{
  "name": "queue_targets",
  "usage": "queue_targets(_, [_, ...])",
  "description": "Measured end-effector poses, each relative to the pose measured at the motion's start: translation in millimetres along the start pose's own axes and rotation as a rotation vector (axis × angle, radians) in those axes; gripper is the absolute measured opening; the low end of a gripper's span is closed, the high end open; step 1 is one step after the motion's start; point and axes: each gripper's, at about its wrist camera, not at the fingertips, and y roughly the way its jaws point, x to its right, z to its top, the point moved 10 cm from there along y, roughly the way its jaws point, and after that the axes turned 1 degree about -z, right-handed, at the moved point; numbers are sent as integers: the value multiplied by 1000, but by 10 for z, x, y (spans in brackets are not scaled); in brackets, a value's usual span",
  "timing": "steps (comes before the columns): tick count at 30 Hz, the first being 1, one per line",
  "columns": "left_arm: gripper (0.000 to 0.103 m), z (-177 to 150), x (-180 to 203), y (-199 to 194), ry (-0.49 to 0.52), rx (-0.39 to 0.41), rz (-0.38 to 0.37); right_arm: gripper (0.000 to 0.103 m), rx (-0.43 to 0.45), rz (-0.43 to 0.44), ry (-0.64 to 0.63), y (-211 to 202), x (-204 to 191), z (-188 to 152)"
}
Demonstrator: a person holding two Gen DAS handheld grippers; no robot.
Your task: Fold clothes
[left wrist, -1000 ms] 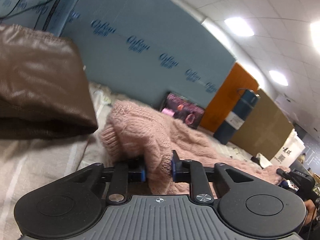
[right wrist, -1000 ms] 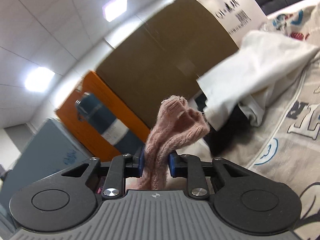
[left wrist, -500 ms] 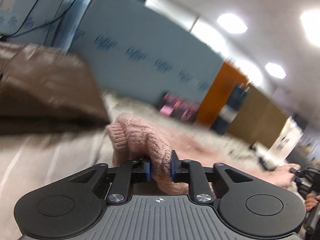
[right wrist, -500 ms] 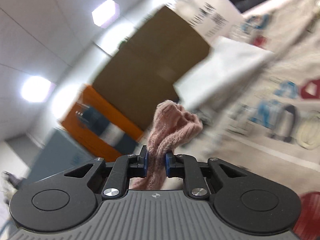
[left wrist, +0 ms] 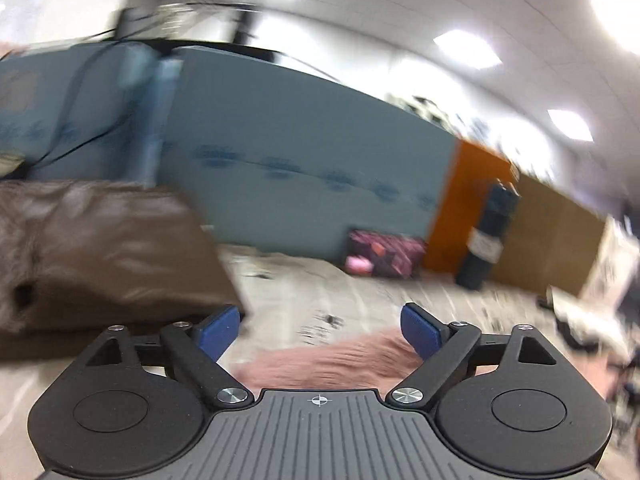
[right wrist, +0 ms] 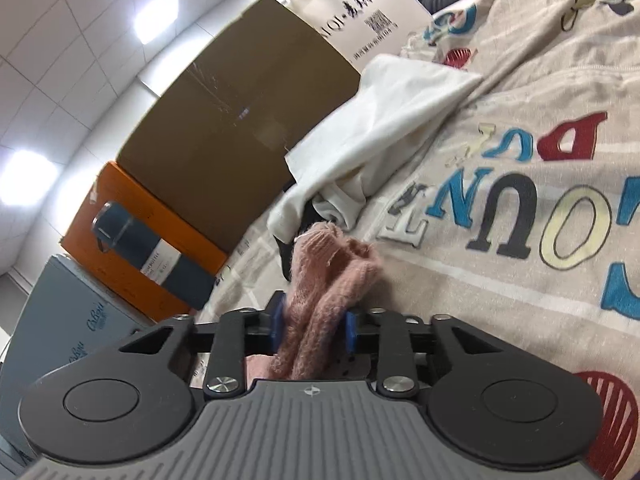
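1. The left gripper point(left wrist: 320, 330) had its jaws spread wide apart, with nothing between the blue pads point(left wrist: 218, 330).
2. Below that gap, at 6 o'clock in the blurred left wrist view, the pink knit sweater point(left wrist: 332, 364) lay on the printed bedsheet point(left wrist: 320, 292); whether the pads touched it cannot be told.
3. A brown cushion point(left wrist: 104, 248) filled the 9 o'clock side of that view, resting on the sheet.
4. Behind it stood a blue foam board point(left wrist: 304, 160), running from 10 to 1 o'clock, with an orange panel point(left wrist: 468, 208) and a dark roll point(left wrist: 488, 240) at 3 o'clock beside it.
5. A small pink-patterned box point(left wrist: 384, 254) sat at the foot of the blue board, near the centre of the view.
6. The right gripper point(right wrist: 312, 326) had its jaws clamped on a bunched end of the pink sweater, which stuck up between the pads toward 12 o'clock.
7. In the right wrist view, a white garment point(right wrist: 384, 128) lay crumpled on the bedsheet at 1 o'clock, just beyond the gripped knit.
8. The sheet's large coloured letters point(right wrist: 520, 200) spread across the 3 o'clock side.
9. A brown cardboard box point(right wrist: 248, 112) stood at 11 o'clock, with a white paper bag point(right wrist: 360, 20) at 12 o'clock against it.
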Motion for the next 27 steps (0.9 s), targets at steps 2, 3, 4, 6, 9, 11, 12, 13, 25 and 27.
queue_targets(2, [94,-6,267,157,124,-20,-20,23,36,31,-42,-56,-88,22])
queue_targets(3, [94,-33,333,268,171,-39,-16,23,57,56,-67,-95,-153,32])
queue_targets(4, [94,-75,337,406,205,-72,0,22,78,85,-89,-136,-220,41])
queue_targets(6, [94,-187,323,685,253,-151,33,21,108,148,-121,-225,-353,58])
queue_targets(9, [94,-334,257,899,218,-220,24,21,129,217,-147,-329,-530,62])
queue_targets(11, [94,-297,209,816,168,-200,6,21,137,251,-164,-386,-654,50])
queue_targets(12, [94,-253,188,745,141,-187,-2,21,140,266,-187,-413,-732,24])
queue_targets(13, [94,-217,173,669,112,-164,-13,21,141,278,-217,-440,-820,-12])
queue_targets(25, [101,-165,-41,314,-118,-57,-86,21,-67,337,-666,-410,-1591,-1110])
queue_targets(27, [101,-193,-82,331,-142,-63,-89,24,-104,331,-741,-371,-1657,-1284])
